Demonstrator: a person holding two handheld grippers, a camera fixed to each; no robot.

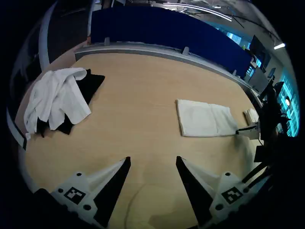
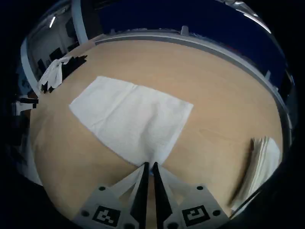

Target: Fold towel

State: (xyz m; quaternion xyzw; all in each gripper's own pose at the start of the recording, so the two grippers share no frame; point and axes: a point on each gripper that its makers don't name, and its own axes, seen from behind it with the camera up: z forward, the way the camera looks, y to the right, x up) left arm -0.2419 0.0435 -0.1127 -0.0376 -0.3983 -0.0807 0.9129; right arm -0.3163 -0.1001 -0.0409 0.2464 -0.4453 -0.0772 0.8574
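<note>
A white towel (image 1: pixel 206 118) lies flat on the wooden table (image 1: pixel 145 87), folded once, with a crease across it. In the right gripper view the towel (image 2: pixel 129 114) spreads away from me, and its near corner runs in between the fingers of my right gripper (image 2: pixel 150 164), which is shut on it. The left gripper view shows that right gripper (image 1: pixel 248 131) at the towel's right edge. My left gripper (image 1: pixel 152 158) hovers open over bare table, well short of the towel, holding nothing.
A heap of white and black clothes (image 1: pixel 57 99) lies at the table's left end, also seen far off as the heap (image 2: pixel 57 72). A stack of folded white cloths (image 2: pixel 263 160) sits near the right edge. A blue partition (image 1: pixel 171 30) lines the far side.
</note>
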